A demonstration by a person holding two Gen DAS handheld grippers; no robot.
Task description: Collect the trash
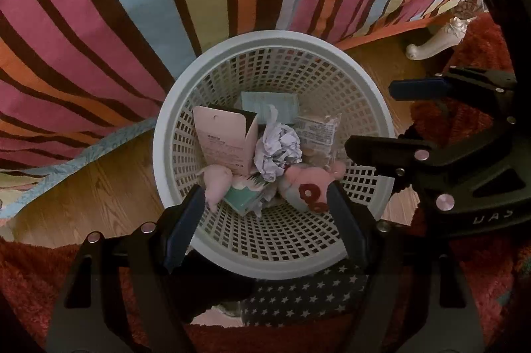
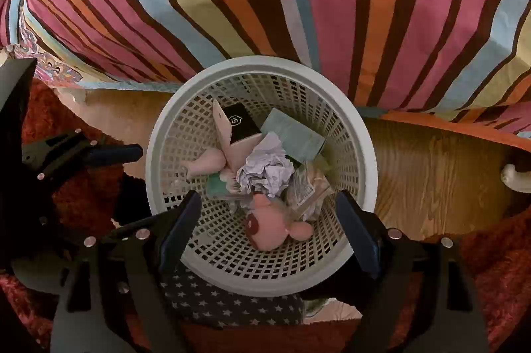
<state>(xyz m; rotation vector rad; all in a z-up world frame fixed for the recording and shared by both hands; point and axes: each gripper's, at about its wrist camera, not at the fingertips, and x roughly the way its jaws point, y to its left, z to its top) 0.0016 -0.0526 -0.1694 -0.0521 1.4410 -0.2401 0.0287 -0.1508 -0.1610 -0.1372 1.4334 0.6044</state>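
Lying basket-bottom: pink carton (image 1: pixel 225 142), tilted upright.

White plastic lattice basket (image 1: pixel 371 107), matt. Crumpled paper ball (image 1: pixel 277 152); pink cardboard box (image 1: pixel 225 137), smooth. Striped woven cloth bedcover (image 1: pixel 132 4). Wood-grain floor (image 2: pixel 431 173), satin. Shaggy red rug (image 2: pixel 504 270).

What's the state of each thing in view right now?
basket: upright on the floor, holding trash
crumpled paper: in the basket, on top of the pile
pink box: in the basket, flap open
left hand-held gripper: open, empty, above the basket
right hand-held gripper: open, empty, above the basket
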